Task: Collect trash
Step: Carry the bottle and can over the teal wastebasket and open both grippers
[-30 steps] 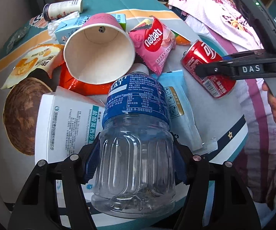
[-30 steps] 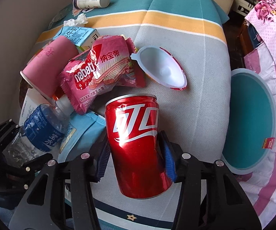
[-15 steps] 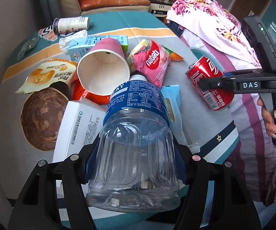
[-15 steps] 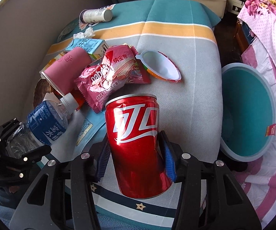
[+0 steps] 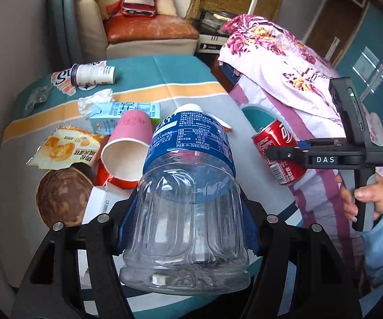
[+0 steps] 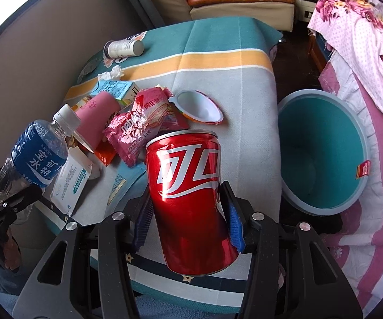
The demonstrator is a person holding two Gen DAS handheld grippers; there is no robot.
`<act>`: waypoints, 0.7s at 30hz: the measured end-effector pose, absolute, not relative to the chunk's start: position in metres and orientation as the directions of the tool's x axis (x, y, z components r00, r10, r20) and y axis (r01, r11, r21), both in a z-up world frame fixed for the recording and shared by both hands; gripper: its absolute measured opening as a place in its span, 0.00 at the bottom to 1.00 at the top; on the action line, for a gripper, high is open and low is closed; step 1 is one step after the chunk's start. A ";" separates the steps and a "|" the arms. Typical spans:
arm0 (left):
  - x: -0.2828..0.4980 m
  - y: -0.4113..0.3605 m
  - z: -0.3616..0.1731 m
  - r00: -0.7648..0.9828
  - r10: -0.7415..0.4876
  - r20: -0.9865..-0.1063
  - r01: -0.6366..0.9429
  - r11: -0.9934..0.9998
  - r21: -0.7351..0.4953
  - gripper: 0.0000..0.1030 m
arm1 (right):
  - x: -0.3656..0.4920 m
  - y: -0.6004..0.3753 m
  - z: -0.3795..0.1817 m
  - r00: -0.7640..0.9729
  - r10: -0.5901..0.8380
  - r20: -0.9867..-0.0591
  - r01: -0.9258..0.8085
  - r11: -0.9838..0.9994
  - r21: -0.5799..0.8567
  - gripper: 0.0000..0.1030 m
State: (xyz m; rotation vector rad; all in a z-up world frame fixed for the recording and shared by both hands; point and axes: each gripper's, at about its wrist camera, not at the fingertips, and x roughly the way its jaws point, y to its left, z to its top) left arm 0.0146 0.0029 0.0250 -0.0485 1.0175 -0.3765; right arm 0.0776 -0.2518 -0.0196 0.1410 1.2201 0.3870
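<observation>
My left gripper [image 5: 188,226] is shut on a clear plastic bottle [image 5: 188,202] with a blue label, held above the table's near edge; the bottle also shows in the right wrist view [image 6: 36,156]. My right gripper [image 6: 188,212] is shut on a red cola can [image 6: 191,194], held above the table's front right corner; the can also shows in the left wrist view [image 5: 279,154]. A teal bin [image 6: 321,154] stands open on the floor to the right of the table.
On the striped tablecloth [image 6: 231,79] lie a pink paper cup [image 5: 127,143], a pink wafer wrapper [image 6: 143,122], a milk carton [image 5: 122,114], a white box [image 6: 72,183], a white cup [image 6: 199,106], a small bottle [image 5: 93,74], tissue and wrappers. A flowered bed [image 5: 284,61] is right.
Both grippers have lifted their loads up and back from the table. The bottle and the can are higher, and the teal bin has come further into the right wrist view.
</observation>
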 end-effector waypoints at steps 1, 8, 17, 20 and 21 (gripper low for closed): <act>0.018 -0.002 0.023 0.462 -0.331 -0.823 0.287 0.933 -0.215 0.64 | 0.078 -0.257 -0.020 0.292 0.362 -0.885 -0.204 0.928 0.313 0.45; 0.044 -0.060 0.021 0.453 -0.338 -0.825 0.361 0.916 -0.177 0.64 | 0.084 -0.308 -0.017 0.357 0.346 -0.867 -0.096 0.937 0.335 0.45; 0.101 -0.183 -0.014 0.347 -0.359 -0.866 0.504 0.851 -0.151 0.64 | 0.093 -0.402 -0.013 0.465 0.228 -0.855 0.098 0.947 0.306 0.45; 0.119 -0.218 -0.033 0.303 -0.351 -0.886 0.534 0.832 -0.147 0.64 | 0.098 -0.428 -0.021 0.473 0.210 -0.856 0.149 0.938 0.313 0.45; 0.125 -0.229 -0.040 0.291 -0.343 -0.893 0.543 0.828 -0.141 0.64 | 0.100 -0.436 -0.024 0.473 0.210 -0.856 0.166 0.933 0.321 0.46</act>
